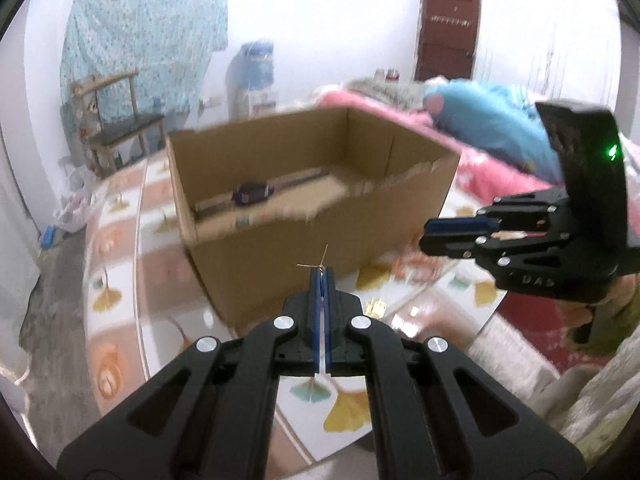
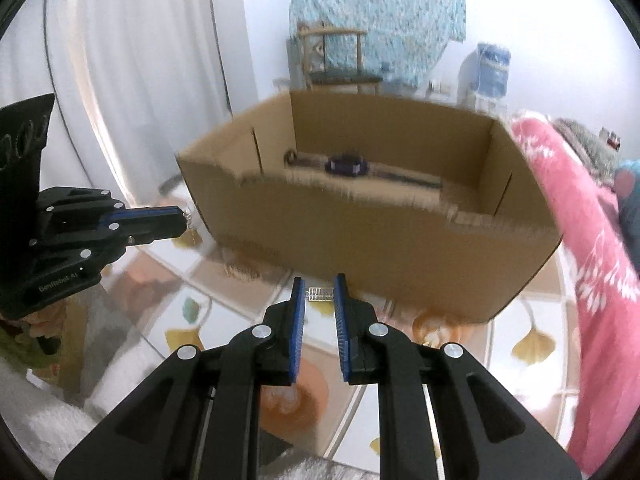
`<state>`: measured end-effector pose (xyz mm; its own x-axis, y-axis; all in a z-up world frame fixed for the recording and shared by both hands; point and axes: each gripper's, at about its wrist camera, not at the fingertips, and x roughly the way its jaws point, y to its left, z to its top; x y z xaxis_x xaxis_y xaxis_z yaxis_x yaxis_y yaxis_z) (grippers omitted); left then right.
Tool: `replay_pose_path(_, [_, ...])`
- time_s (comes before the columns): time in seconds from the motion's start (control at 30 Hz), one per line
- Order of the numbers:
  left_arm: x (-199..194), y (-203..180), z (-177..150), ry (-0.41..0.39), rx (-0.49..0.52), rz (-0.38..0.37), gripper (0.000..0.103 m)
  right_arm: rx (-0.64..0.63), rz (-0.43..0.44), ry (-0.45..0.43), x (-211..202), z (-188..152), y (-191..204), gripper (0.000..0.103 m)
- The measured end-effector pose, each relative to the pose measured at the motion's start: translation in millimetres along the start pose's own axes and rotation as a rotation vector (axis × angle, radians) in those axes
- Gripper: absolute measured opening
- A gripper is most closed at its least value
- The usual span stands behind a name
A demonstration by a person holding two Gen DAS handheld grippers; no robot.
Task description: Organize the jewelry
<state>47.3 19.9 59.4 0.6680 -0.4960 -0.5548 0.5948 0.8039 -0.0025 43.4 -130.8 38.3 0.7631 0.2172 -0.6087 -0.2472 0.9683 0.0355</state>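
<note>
So, two small pieces of jewelry are being carried at once here, and both sit short of the cardboard box [image 1: 320, 216] that stands on the patterned tabletop [image 1: 120, 264]. The left hand-held gripper [image 1: 322, 270] is pinched fully closed on a thin gold earring [image 1: 320, 262], whose fine wire can be seen poking out past the fingertips. The right hand-held gripper [image 2: 319, 294] is held at a narrow gap, with a little silver clip-like piece [image 2: 319, 294] clamped crosswise between its pads, long axis running from one pad to the other. The relation that matters: the box lies straight ahead of both tips, its open top above and beyond them, with the near wall between the jewelry and the inside. A dark bracelet-like item [image 2: 346, 165] is already seen lying on the box floor towards the back wall. Neither hand looks clearly nearer; the right tips seem just in front of the near wall, the left about the same. It's judged that both pieces need to be lifted over that front rim before being let go, and the frames are blurred, so finer detail can't be told
</note>
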Motion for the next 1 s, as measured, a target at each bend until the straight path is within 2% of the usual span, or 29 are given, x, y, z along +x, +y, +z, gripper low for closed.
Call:
replay_pose_path(0.13, [-16.6, 0.5, 34.6, -0.105, 0.031, -0.022, 0.001, -0.013, 0.034, -0.086, -19.4, 27.9, -7.2, 0.015])
replay_pose_path(0.2, [-16.7, 3.9, 52.7, -0.131, 0.031, -0.05, 0.001, -0.023, 0.05, -0.12, -25.6, 43.7, -12.9, 0.015])
replay_pose_path(0.27, [-10.2, 9.3, 70.1, -0.132, 0.024, -0.079, 0.001, -0.029, 0.071, -0.143, -30.9, 63.2, -23.2, 0.015])
replay_pose_path(0.33, [4.6, 15.6, 88.5, -0.097, 0.009, -0.117, 0.001, -0.03, 0.099, -0.138, -29.3, 83.7, -35.8, 0.015])
replay_pose_path(0.4, [25.9, 23.0, 106.0, -0.041, -0.022, -0.161, 0.001, -0.038, 0.114, -0.095, -17.5, 105.6, -51.3, 0.015])
replay_pose_path(0.5, [77.7, 37.2, 130.4, 0.115, -0.095, -0.231, 0.001, -0.032, 0.133, 0.002, 12.1, 131.5, -71.5, 0.015])
replay_pose_path(0.57, [108.9, 41.8, 138.4, 0.21, -0.137, -0.26, 0.001, -0.018, 0.143, 0.082, 38.5, 148.6, -89.1, 0.015])
replay_pose_path(0.73, [177.7, 52.6, 139.3, 0.405, -0.229, -0.321, 0.001, 0.042, 0.182, 0.282, 103.0, 162.1, -118.4, 0.015])
replay_pose_path(0.93, [221.8, 54.6, 124.9, 0.55, -0.287, -0.33, 0.001, 0.056, 0.169, 0.384, 145.2, 159.3, -132.7, 0.015])
replay_pose_path(1.0, [221.8, 52.6, 124.9, 0.554, -0.297, -0.341, 0.001, 0.05, 0.164, 0.399, 153.1, 160.0, -133.9, 0.015])
